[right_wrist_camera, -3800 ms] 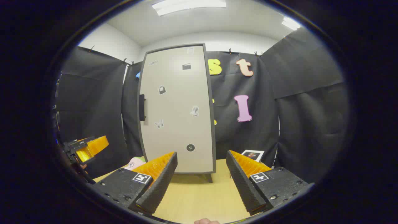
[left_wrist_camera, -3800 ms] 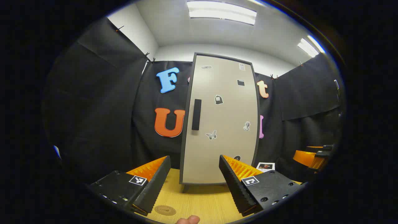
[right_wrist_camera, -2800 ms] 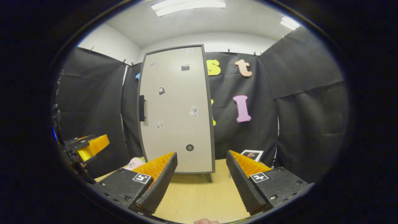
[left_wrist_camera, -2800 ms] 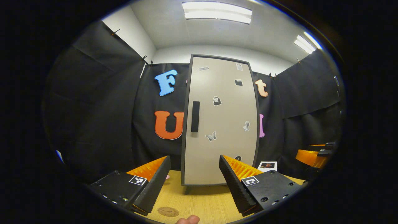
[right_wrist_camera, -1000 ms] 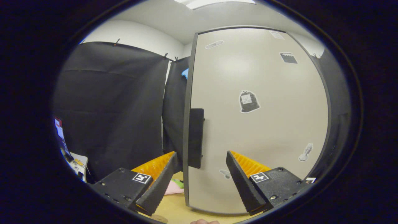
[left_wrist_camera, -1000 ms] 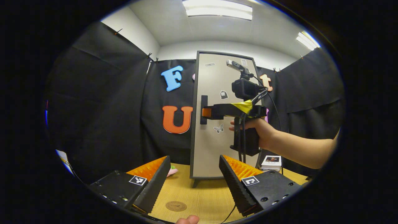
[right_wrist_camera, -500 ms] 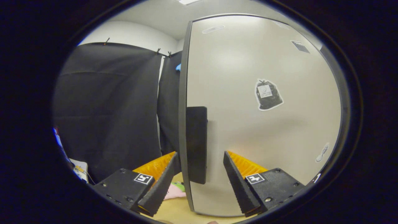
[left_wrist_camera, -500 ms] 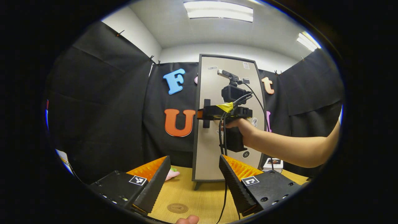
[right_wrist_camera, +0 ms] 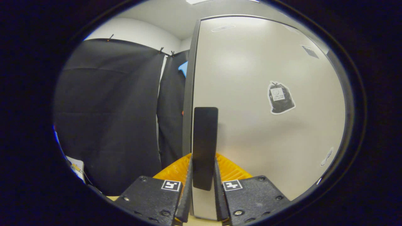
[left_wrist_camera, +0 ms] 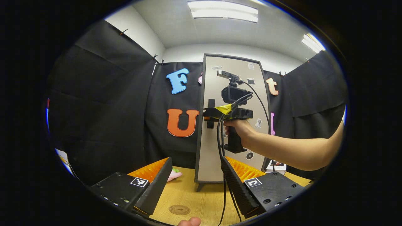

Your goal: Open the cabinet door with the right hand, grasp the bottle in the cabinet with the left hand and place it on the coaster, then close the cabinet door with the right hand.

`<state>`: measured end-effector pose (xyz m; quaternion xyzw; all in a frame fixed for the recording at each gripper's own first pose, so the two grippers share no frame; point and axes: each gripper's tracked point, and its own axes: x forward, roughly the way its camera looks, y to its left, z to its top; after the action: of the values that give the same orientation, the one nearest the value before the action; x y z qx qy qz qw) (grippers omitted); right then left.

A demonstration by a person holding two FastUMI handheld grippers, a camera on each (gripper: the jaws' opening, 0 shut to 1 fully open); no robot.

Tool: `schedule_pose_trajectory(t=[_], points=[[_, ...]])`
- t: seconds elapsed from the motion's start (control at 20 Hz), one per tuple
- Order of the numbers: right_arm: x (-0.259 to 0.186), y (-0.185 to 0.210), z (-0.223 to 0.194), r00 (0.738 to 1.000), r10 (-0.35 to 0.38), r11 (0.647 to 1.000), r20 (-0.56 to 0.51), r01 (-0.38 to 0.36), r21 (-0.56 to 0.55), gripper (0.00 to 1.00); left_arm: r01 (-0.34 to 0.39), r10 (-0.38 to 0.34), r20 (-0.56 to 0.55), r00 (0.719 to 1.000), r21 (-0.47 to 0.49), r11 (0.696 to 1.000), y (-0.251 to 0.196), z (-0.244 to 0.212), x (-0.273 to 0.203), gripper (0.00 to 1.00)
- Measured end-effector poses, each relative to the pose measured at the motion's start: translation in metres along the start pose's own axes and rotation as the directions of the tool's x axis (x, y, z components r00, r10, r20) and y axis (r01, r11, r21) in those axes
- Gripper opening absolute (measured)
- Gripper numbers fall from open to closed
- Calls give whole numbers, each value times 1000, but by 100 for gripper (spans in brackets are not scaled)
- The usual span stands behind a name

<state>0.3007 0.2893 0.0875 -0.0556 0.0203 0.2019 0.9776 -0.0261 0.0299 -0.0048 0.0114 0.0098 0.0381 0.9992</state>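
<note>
Since half a second ago, the right gripper (right_wrist_camera: 202, 185) has closed, and both fingers now clamp the lower part of the handle (right_wrist_camera: 204, 147), a flat black upright bar at the left edge of the cabinet door (right_wrist_camera: 267, 131). That door is pale grey, dark-framed, dotted with small stickers, and shut. Nearer the camera in the left gripper view, the left gripper (left_wrist_camera: 196, 182) hangs with jaws spread, gripping nothing, over the wooden table (left_wrist_camera: 201, 201), where a round brown coaster (left_wrist_camera: 179, 209) lies just ahead of it.

The right gripper (right_wrist_camera: 202, 179), wide open half a second ago, now has both fingers pressed on the cabinet door's handle (right_wrist_camera: 204, 147), clamped between its jaws.
</note>
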Motion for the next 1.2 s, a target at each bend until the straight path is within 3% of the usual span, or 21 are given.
schedule_pose_trajectory(t=[0.15,0.45,0.7,1.2], points=[[0,0,-1,999,25,1000,-20,-25,3,25,2,-2,-6,1000,-3,1000,0,-1,-3,95],[-18,5,-7,995,102,995,-17,-102,16,24,-8,8,-9,1000,0,1000,5,-2,-3,95],[-65,20,-3,986,164,986,10,-164,-5,24,-32,32,11,999,17,999,19,1,-2,95],[-139,0,-3,974,226,974,5,-226,20,21,-36,35,26,999,20,999,19,5,-3,95]])
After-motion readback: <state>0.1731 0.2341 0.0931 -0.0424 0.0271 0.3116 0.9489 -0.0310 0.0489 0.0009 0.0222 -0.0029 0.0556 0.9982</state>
